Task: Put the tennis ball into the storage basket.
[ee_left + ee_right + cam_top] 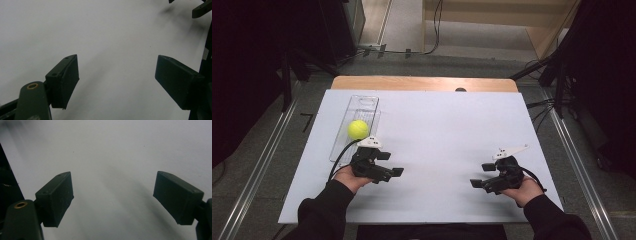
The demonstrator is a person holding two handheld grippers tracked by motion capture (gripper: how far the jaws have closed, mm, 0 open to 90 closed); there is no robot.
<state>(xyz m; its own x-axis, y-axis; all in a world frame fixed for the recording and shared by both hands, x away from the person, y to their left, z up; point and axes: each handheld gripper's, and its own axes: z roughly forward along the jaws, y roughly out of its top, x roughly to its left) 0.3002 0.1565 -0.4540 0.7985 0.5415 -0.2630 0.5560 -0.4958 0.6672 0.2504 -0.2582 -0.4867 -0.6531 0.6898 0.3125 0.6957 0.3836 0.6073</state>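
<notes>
A white sheet [447, 130] covers nearly the whole bench [422, 83], whose wooden edge shows along the far side. Dark stands and cables crowd the floor to either side, well apart from the work surface. On the sheet's far left lies a long clear plastic tray [362, 107], and a yellow-green ball [358, 129] sits in it near its middle. The left gripper [393, 171] is held just in front of the tray's near end, close to the ball but not touching it, pointing toward the centre of the sheet; its jaws stand apart with nothing but bare white sheet between them. The right gripper [481, 175] sits at the near right, well apart from the ball, aimed back toward the left gripper, jaws likewise spread over bare sheet. Nothing lies between the two grippers.
</notes>
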